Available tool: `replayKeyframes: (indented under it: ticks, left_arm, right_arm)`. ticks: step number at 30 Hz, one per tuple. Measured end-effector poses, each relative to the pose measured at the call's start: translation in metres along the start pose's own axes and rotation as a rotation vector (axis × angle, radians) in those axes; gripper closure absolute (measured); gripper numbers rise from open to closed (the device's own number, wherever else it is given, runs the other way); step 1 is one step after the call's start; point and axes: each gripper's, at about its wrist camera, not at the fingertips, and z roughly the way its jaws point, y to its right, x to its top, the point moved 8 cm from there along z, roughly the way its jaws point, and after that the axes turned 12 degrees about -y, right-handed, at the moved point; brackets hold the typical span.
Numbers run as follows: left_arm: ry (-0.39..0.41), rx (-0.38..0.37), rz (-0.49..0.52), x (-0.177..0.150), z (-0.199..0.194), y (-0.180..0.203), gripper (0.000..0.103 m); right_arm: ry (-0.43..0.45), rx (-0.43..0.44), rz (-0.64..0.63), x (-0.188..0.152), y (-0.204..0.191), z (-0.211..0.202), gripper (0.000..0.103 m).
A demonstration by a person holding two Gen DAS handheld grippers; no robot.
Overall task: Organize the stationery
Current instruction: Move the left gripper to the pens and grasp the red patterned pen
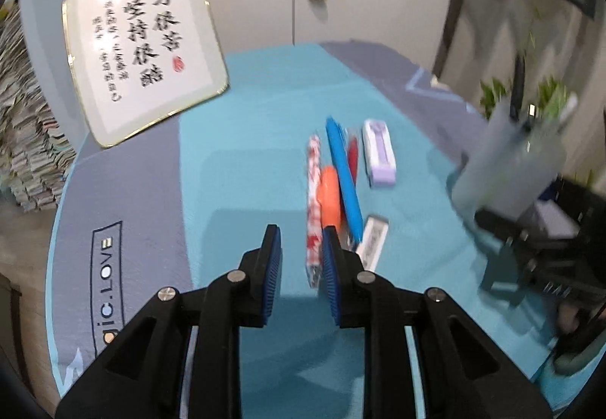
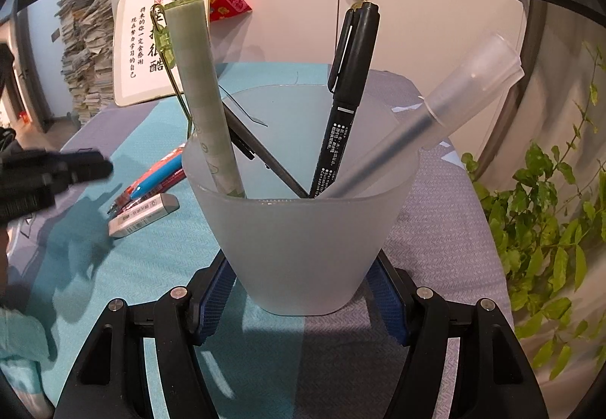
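The frosted pen cup (image 2: 303, 241) stands on the blue-and-grey mat (image 2: 159, 267), clamped at its base between the blue pads of the right gripper (image 2: 303, 305). In it lean a green pen (image 2: 200, 97), a black marker (image 2: 346, 97) with small white print too fine to read, and a frosted capped pen (image 2: 435, 116); a thin dark pen behind them is mostly hidden. Left of the cup lie a blue pen (image 1: 344, 180), a red-and-white patterned pen (image 1: 313, 207), an orange piece (image 1: 330, 199), perhaps an eraser, a lilac eraser (image 1: 378, 154) and a white sleeved eraser (image 2: 144, 214) whose label is blurred. The mat reads "LOVE". The left gripper (image 1: 301, 256) hovers over the pens, jaws slightly apart and empty.
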Motion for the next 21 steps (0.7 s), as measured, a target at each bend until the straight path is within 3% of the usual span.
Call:
replayKeyframes:
  ticks: [6,8,16,21]
  left_arm:
    - [-0.054,0.007,0.004,-0.009,0.015,-0.003,0.083]
    - [-0.066,0.006,-0.008,-0.009,0.019,-0.007,0.093]
    - [-0.063,0.088,-0.112,-0.01,0.018,-0.036,0.095]
    - [-0.093,0.07,-0.087,-0.023,0.011,-0.025,0.095]
  right_arm:
    - [-0.001,-0.003,0.0,0.0,-0.001,0.0,0.034]
    - [-0.002,-0.002,0.001,0.0,-0.001,0.0,0.034]
    - [-0.002,-0.002,0.001,0.0,-0.001,0.0,0.034]
    - [-0.002,-0.002,0.001,0.001,-0.001,0.0,0.034]
